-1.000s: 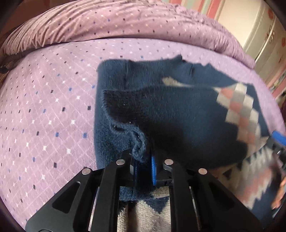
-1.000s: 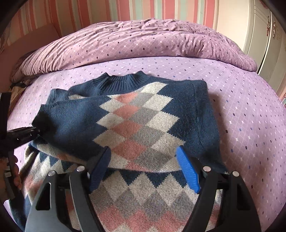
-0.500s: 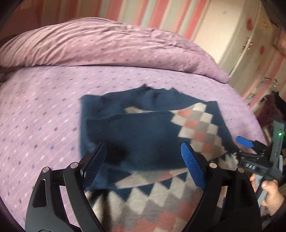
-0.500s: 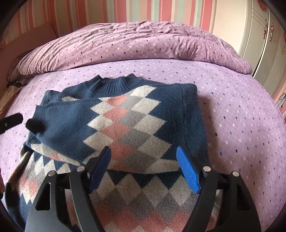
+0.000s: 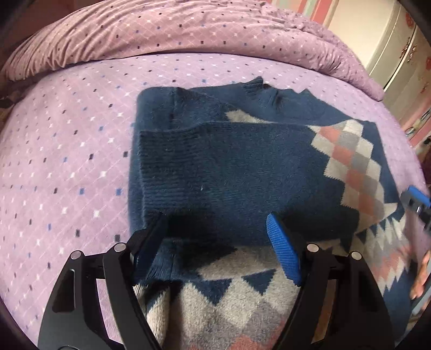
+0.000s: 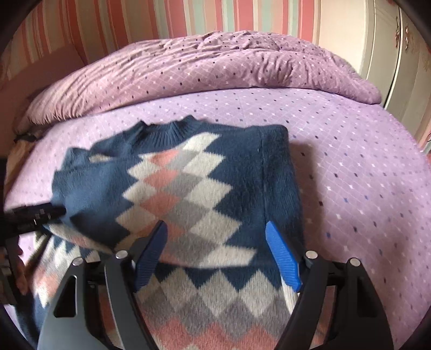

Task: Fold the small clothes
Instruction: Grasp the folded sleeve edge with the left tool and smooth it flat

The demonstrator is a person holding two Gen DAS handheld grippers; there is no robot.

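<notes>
A navy sweater point(image 5: 242, 167) with pink, grey and white diamonds lies on the purple bed, both sleeves folded in. The left sleeve point(image 5: 204, 172) lies flat across the chest. My left gripper point(image 5: 215, 218) hovers over that sleeve's lower edge; its jaws stand wide and are closing, and the pads press on nothing. In the right wrist view the sweater point(image 6: 188, 183) fills the middle, and my right gripper point(image 6: 215, 224) hangs open above its diamond front. The left gripper point(image 6: 37, 212) shows blurred at the sweater's left edge, the right gripper point(image 5: 416, 202) at the far right.
A dotted purple sheet point(image 6: 350, 167) covers the bed. A rumpled purple duvet point(image 6: 215, 62) is heaped along the far side. A white wardrobe point(image 6: 398, 67) stands at the right and a striped wall point(image 6: 188, 18) behind. A hand point(image 5: 423, 274) shows at the right edge.
My left gripper let go of the sleeve cuff, opened wide and drew back; the sleeve now lies flat across the chest. The right gripper stayed open and shifted slightly.
</notes>
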